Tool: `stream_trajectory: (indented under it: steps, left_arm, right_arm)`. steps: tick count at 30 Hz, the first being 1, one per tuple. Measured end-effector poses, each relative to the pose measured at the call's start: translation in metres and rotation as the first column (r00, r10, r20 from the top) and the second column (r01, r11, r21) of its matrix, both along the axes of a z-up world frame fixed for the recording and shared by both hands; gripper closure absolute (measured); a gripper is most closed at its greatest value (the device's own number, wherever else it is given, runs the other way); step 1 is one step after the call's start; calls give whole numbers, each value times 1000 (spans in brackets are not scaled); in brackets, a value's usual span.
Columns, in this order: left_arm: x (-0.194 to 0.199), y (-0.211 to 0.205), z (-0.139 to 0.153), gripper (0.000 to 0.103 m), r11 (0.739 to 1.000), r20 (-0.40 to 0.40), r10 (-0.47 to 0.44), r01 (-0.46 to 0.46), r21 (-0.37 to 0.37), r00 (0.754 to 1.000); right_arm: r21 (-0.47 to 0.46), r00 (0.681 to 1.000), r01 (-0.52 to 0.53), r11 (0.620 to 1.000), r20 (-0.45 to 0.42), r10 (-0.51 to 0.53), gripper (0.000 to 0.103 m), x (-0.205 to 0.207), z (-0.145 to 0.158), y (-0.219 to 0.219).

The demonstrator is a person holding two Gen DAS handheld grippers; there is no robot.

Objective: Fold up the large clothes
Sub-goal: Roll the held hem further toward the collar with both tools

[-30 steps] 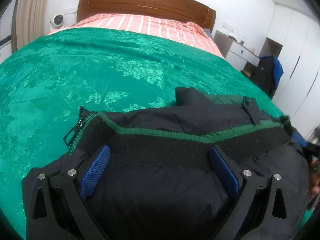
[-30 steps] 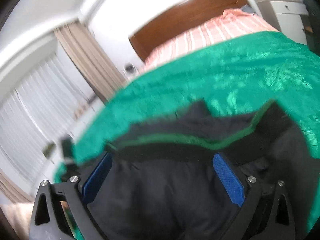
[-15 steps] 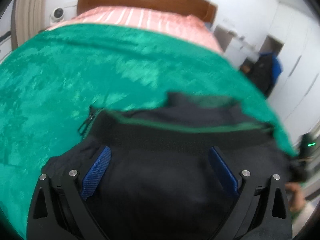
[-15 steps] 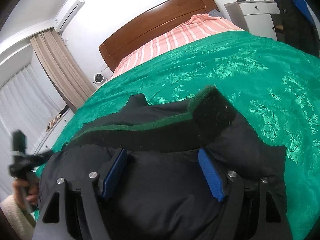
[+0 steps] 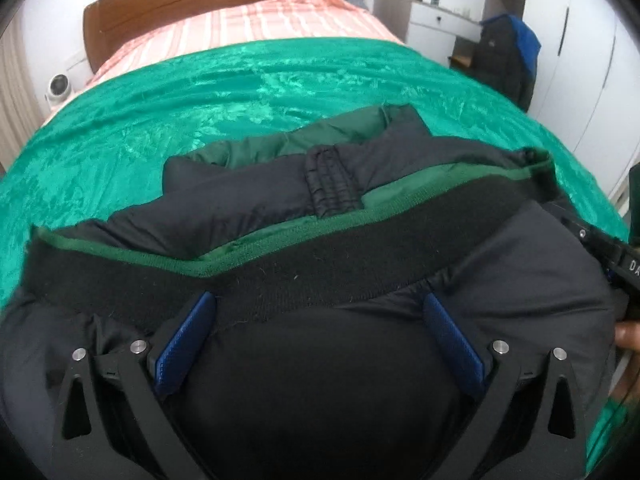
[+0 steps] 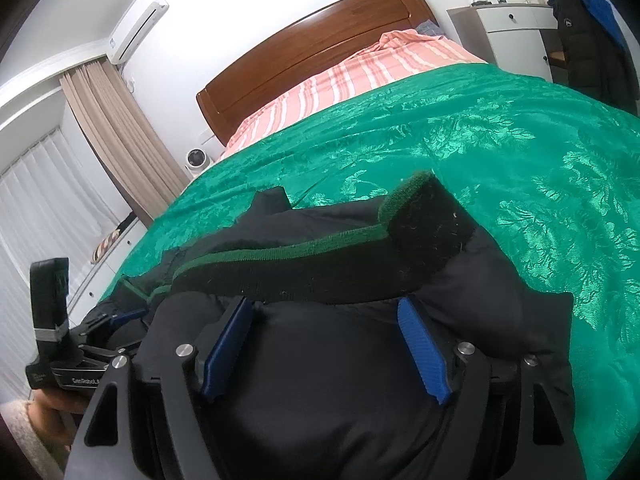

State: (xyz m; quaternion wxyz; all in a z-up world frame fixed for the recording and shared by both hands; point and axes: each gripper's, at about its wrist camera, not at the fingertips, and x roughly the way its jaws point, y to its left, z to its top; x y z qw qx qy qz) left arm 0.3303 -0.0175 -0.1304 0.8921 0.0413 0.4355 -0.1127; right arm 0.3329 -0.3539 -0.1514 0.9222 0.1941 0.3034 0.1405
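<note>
I count one black padded jacket point(image 5: 304, 380) under my two grippers, left point(image 5: 320, 344) and right point(image 6: 326, 346). One green bedspread point(image 6: 500, 152), one headboard point(image 6: 316, 52), one fan point(image 6: 196, 159) at ten o'clock.

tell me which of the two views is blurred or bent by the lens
Left wrist view: soft smear across the shiny green bedspread, rim curved. Right wrist view: sharper, its leaf pattern crisp; the brown wooden headboard bows and tilts, dark corners in both.
</note>
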Motion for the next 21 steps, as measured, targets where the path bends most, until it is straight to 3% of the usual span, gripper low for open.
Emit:
stream_trajectory:
  steps: [5,11,14,18,21]
  left_arm:
    - [-40,-6,21,3,998,-13,-33,34,56,999]
    - [-41,-1,-9,1,1000,-8,-14,14,27,1000]
    - [-45,-3,-5,3,999,-14,-9,9,43,1000]
    - [-82,-2,12,6,999,-14,-12,13,48,1000]
    - [-95,-2,0,6,999,-6,-2,2,52,1000]
  right_arm:
    - [-5,1000,1,1000,1,-1,28,0,-1,0]
    - [-10,1000,0,1000,8,0,27,-2,0,0]
    - [-13,1000,0,1000,2,0,27,-2,-1,1]
    - [-10,1000,1,1000,3,-1,27,-2,-1,1]
    - [-6,1000,0,1000,9,0,27,-2,-1,0]
